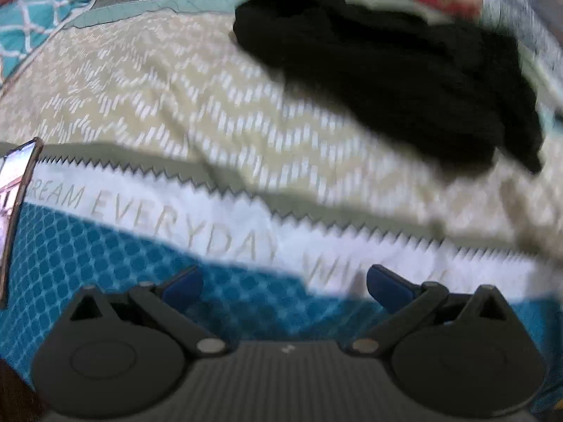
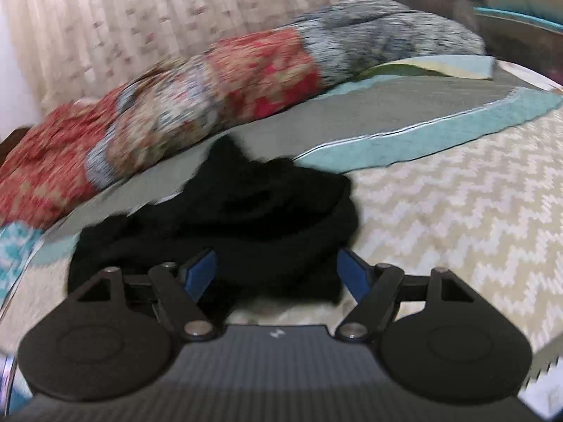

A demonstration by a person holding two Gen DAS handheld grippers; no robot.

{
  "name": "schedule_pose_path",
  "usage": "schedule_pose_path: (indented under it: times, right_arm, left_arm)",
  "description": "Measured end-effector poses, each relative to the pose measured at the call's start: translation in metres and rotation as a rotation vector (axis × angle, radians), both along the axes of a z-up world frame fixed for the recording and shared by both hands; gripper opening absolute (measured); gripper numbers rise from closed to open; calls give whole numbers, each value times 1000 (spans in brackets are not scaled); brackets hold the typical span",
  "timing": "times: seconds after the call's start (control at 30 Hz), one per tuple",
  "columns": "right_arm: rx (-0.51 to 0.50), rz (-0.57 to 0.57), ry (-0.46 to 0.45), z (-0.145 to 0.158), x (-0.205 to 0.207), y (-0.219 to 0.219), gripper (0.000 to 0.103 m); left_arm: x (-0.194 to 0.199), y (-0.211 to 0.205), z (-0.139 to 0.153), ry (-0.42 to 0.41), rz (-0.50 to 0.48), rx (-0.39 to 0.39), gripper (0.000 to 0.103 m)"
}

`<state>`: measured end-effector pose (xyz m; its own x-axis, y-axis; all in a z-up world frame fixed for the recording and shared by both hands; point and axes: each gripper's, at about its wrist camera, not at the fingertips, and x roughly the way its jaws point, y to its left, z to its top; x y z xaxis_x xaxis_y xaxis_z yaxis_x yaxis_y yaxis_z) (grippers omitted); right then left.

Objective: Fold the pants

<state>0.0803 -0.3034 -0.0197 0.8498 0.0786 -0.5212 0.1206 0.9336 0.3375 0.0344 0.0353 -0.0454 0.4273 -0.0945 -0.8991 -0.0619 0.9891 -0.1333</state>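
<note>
The black pants (image 1: 387, 70) lie crumpled in a heap on the bed, at the upper right of the left wrist view. My left gripper (image 1: 283, 281) is open and empty, hovering over the blue patterned band of the bedspread, well short of the pants. In the right wrist view the pants (image 2: 246, 218) sit right in front of my right gripper (image 2: 276, 267). Its blue fingers (image 2: 202, 270) stand apart, with the near edge of the heap between them. The pads are not seen pressing on the cloth.
The beige zigzag bedspread (image 1: 158, 105) covers the bed. A phone (image 1: 14, 193) lies at its left edge. A red and grey floral quilt (image 2: 211, 88) is bunched behind the pants, a teal-edged pillow (image 2: 422, 130) lies to the right, and a curtain (image 2: 105, 17) hangs beyond.
</note>
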Motion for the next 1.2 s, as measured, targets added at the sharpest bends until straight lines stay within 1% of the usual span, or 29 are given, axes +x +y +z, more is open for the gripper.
schedule_pose_path:
  times: [0.03,0.07,0.13,0.2,0.23,0.3,0.33,0.37,0.43,0.47,0.53,0.6,0.7,0.77,0.83,0.87,0.93,0.97,1.03,1.1,1.2]
  right_arm:
    - [-6,-15,3,-3,5,-5,86]
    - [-14,-25,17,-9,12,-10,89]
    - [-7,-32,68,-20,27,-17,89]
    - [55,-20,126,-35,47,-23,89]
    - [74,-7,146,-39,55,-23,84]
    - [49,29,152,-35,67,-13,24]
    - [70,37,146,-27,69,-10,9]
    - [99,26,85,-13,62,-8,8]
    - [134,71,-44,20,45,-5,8]
    - [146,111,-108,40,33,-1,8]
    - [174,208,-184,67,11,5,8]
    - [201,328,-220,84,-13,16,8]
    - [183,510,-209,89,-55,39,8]
    - [175,595,-152,79,-78,54,8]
    - [147,638,-92,65,-101,71,8]
    - [136,648,-63,57,-112,79,9]
    - [165,654,-5,45,-120,84,9]
    - [184,654,21,39,-123,87,9]
    - [172,658,46,37,-124,95,9]
    - [149,675,49,39,-125,104,9]
    - [94,719,34,48,-127,111,9]
  left_arm:
    - [6,0,6,-24,-1,-14,103]
    - [13,-2,12,-48,-4,-14,103]
    - [30,-11,22,-81,-15,-11,103]
    - [51,-21,33,-103,-28,-45,103]
    - [57,-28,39,-120,-40,-63,103]
    - [63,-35,50,-150,-61,-79,103]
    - [61,-38,56,-176,-69,-86,103]
    - [59,-37,58,-199,-72,-92,103]
    - [58,-32,62,-230,-83,-103,103]
    - [56,-28,64,-243,-86,-110,103]
    - [52,-16,68,-256,-75,-146,103]
    - [48,-2,72,-266,-57,-198,103]
    - [33,21,76,-283,-27,-269,103]
    - [22,39,76,-286,-11,-308,103]
    - [13,55,77,-283,1,-337,103]
    - [12,60,76,-277,9,-336,103]
    - [8,64,76,-267,9,-326,103]
    - [8,62,77,-261,-2,-327,103]
    - [10,55,79,-256,-50,-346,103]
    - [16,40,85,-269,-115,-356,103]
    - [29,9,88,-277,-197,-337,103]
